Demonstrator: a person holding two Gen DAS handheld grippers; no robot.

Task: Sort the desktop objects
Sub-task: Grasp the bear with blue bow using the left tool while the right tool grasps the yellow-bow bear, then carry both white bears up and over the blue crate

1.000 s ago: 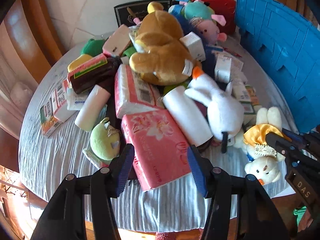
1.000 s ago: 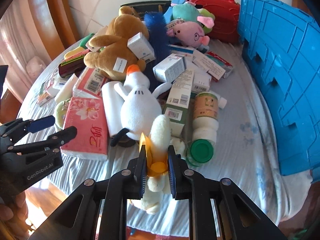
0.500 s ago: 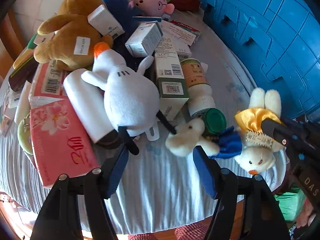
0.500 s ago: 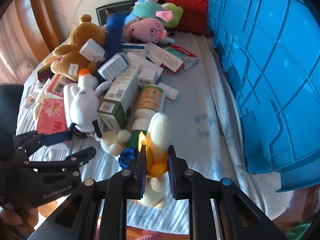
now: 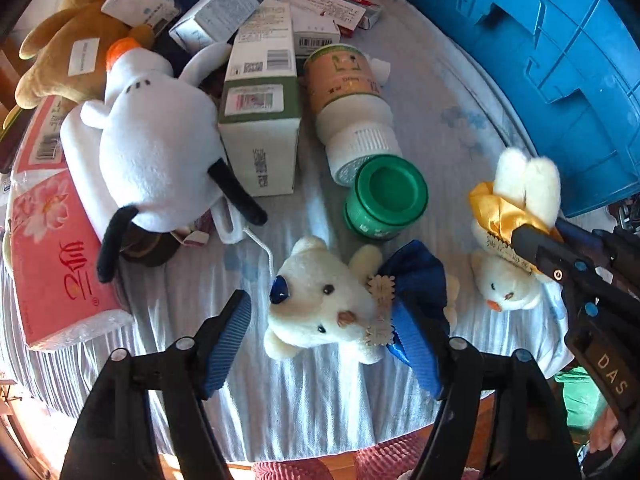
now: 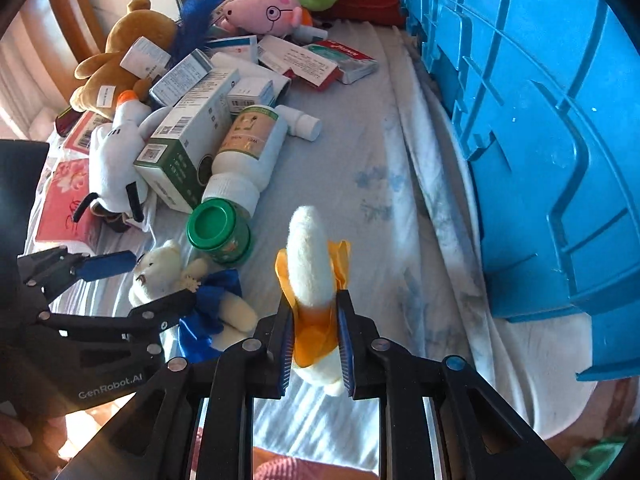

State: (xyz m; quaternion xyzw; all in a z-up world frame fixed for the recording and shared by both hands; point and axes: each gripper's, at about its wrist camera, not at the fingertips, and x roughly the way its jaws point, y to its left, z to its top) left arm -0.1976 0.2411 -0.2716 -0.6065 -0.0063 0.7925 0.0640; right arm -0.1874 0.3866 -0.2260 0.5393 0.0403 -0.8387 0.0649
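A small white bear with a blue bow (image 5: 320, 308) lies on the striped cloth near the table's front edge. My left gripper (image 5: 322, 342) points down over it. Its jaws are opening, the bear lies between the blue pads (image 5: 228, 340), and the left pad stands off it. From the right wrist view, that left gripper (image 6: 148, 280) straddles the same bear (image 6: 160, 268). My right gripper (image 6: 314, 344) is shut on a white rabbit plush with a yellow bow (image 6: 310, 256) held above the cloth, and its jaws are starting to open. The rabbit (image 5: 516, 200) hangs right of the bear.
A big blue crate (image 6: 540, 140) stands along the right. Behind the bear lie a green-capped jar (image 5: 386, 196), a white bottle (image 5: 352, 108), a green-and-white box (image 5: 260, 112), a white duck plush (image 5: 156, 152) and a pink tissue pack (image 5: 52, 256). More plush toys and boxes are piled farther back.
My left gripper swung right from the pink tissue pack to over the blue-bow bear, sank and widened. My right gripper carried the rabbit rightward, closer to the blue crate.
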